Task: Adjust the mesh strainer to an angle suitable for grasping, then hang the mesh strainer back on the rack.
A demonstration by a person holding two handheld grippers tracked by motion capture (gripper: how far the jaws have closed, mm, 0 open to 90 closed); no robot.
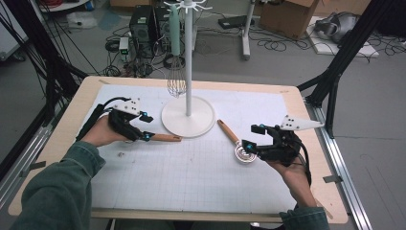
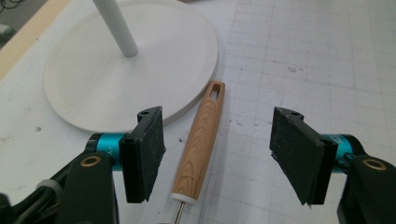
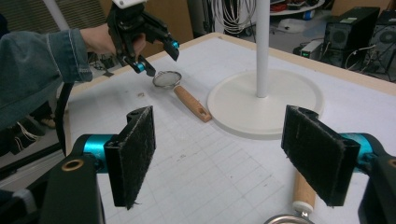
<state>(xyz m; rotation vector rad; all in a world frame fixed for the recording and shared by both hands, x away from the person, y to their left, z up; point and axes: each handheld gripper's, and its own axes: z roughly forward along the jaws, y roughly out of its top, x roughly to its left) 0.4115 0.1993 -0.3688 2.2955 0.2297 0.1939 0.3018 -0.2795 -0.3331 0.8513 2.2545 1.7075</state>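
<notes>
Overhead, the left gripper (image 1: 148, 127) hangs over a small strainer's wooden handle (image 1: 165, 138) on the worktop (image 1: 201, 167), beside the white stand base (image 1: 187, 117); the right gripper (image 1: 253, 136) hovers open above a second strainer (image 1: 237, 142). Seen from the left gripper view, the grained, slotted handle (image 2: 201, 140) lies between parted, untouching jaws. From the right gripper view, a mesh bowl (image 3: 166, 79) lies under the far gripper.

Stand (image 1: 187, 117) mid-table, strainers left (image 1: 160, 137) and right (image 1: 237, 143), whisk (image 1: 176, 72) hanging.

Two wooden-handled strainers (image 1: 163, 138) (image 1: 234, 141), one whisk (image 1: 175, 57), one white stand (image 1: 188, 117), two grippers (image 1: 146, 127) (image 1: 251, 136)
</notes>
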